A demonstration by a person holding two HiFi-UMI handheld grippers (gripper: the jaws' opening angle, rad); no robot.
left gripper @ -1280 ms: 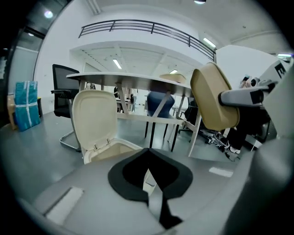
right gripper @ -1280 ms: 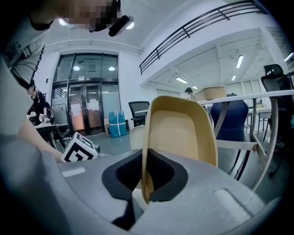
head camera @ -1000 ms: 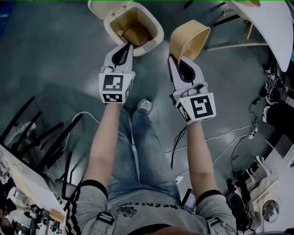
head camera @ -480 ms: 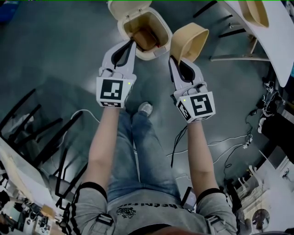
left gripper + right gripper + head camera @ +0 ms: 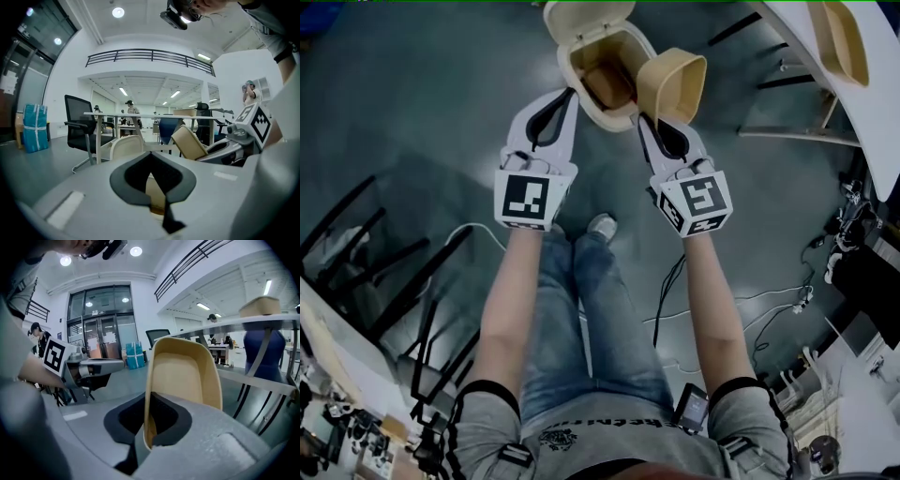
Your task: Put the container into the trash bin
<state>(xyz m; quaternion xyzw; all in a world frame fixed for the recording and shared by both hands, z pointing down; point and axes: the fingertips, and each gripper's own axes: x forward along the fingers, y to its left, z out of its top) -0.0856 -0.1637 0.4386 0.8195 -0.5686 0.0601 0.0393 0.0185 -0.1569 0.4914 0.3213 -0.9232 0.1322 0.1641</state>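
The cream trash bin [image 5: 577,58] stands on the floor at the top of the head view, its lid [image 5: 581,13] flipped open. My left gripper [image 5: 568,93] sits at the bin's front-left rim and looks shut on it; a tan edge [image 5: 157,197] shows between its jaws in the left gripper view. My right gripper [image 5: 645,120] is shut on the rim of the tan container [image 5: 672,84], which is tilted on its side and overlaps the bin's right rim. In the right gripper view the container [image 5: 183,371] rises from the clamped jaws [image 5: 147,427].
A white table [image 5: 872,66] at the upper right carries another tan container [image 5: 839,37]. Black chair frames [image 5: 384,281] crowd the left side. Cables [image 5: 769,300] trail over the floor on the right. The person's shoe [image 5: 600,225] is just below the grippers.
The right gripper has carried the container to the left, from beside the bin to over its right rim. The left gripper has stayed at the bin's front rim.
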